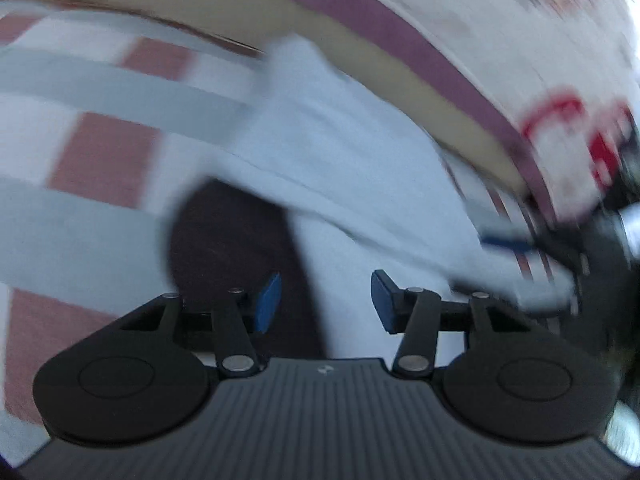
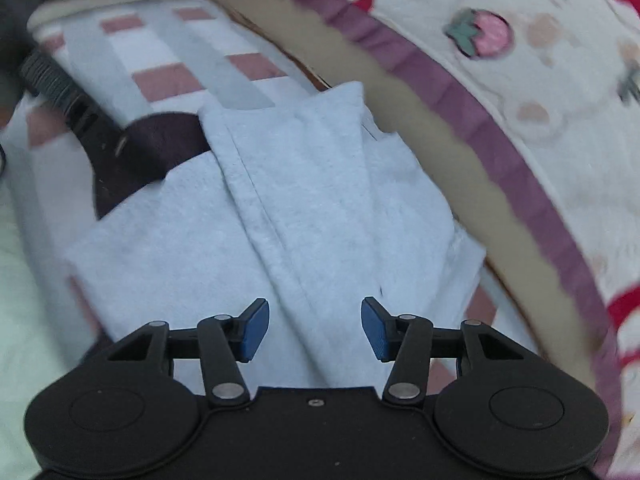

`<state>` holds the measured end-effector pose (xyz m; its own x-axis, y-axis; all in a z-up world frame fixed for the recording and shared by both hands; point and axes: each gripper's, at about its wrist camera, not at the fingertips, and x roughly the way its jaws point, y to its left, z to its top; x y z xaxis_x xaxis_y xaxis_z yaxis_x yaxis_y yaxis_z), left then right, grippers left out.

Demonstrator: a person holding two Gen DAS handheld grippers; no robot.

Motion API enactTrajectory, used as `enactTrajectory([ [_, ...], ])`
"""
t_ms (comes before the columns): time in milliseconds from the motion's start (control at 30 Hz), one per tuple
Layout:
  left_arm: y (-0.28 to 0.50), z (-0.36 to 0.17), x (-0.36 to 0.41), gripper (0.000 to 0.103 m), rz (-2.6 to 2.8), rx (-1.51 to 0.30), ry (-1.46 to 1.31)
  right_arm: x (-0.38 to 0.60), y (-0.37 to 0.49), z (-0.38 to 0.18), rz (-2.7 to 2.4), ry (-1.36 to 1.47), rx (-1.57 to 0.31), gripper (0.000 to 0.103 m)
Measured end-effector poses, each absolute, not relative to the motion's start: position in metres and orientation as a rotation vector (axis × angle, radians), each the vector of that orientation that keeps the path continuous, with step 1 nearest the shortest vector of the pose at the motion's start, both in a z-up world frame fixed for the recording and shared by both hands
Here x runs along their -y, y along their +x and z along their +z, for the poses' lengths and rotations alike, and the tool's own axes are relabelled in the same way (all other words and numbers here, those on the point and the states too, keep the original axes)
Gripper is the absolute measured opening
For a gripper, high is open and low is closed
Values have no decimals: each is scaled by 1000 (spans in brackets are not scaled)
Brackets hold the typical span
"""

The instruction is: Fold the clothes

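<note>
On checked bedsheet [image 2: 168, 80], below purple-trimmed quilt [image 2: 500, 148]: pale blue garment [image 2: 304, 208], folded, ridge running 12 to 6 o'clock; dark garment [image 2: 156, 148] peeking out at 10 o'clock. Right gripper [image 2: 315, 330] jaws apart, nothing pinched. Left gripper [image 1: 325, 302] likewise apart, empty, over blue cloth. Fabric looks soft, light, limp, likely to sag; best taken at corner or hem edge, 3 o'clock side.

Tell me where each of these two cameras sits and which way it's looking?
Left wrist view: on the left gripper, angled down at a pale blue garment; its open jaws show.
Right wrist view: on the right gripper, angled down at the same garment; open jaws show.
Shared: garment, checked sheet, purple-edged blanket.
</note>
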<state>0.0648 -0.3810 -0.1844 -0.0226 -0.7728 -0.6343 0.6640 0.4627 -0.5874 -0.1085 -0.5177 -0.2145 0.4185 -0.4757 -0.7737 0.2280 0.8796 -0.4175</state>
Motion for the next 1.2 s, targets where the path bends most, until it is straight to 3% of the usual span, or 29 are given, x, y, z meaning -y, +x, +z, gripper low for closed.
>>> enactTrajectory([
  [167,97,-202,375,48,-1080,-1134,-306,518,-90,-228,-366,-324,-1008,55],
  [367,127,-214,404,51,-1109,-1160,-438,544,-69,-234,-359,-166,-935,58],
  [400,128,-216,409,49,-1118,-1167,-463,548,-67,-235,-364,-128,-920,59],
  [433,128,-216,414,33,-1132,-1156,-440,550,-64,-238,-364,-110,-911,60],
  [467,127,-216,420,1,-1149,-1137,-393,549,-63,-239,-362,-111,-906,60],
  [633,118,-194,425,1,-1185,-981,-319,529,-58,-231,-344,-181,-856,60],
  [900,117,-166,421,1,-1266,-953,-422,497,-33,-225,-483,-283,-841,63],
  [967,117,-162,420,1,-1282,-947,-429,501,-22,-229,-496,-331,-826,59],
  [1033,115,-157,418,1,-1316,-922,-426,516,-19,-220,-479,-263,-813,5],
  [1067,114,-153,415,1,-1353,-893,-425,525,-17,-214,-470,-226,-807,1],
  [1200,102,-131,406,3,-1433,-747,-392,567,-40,-177,-551,-35,-705,1],
])
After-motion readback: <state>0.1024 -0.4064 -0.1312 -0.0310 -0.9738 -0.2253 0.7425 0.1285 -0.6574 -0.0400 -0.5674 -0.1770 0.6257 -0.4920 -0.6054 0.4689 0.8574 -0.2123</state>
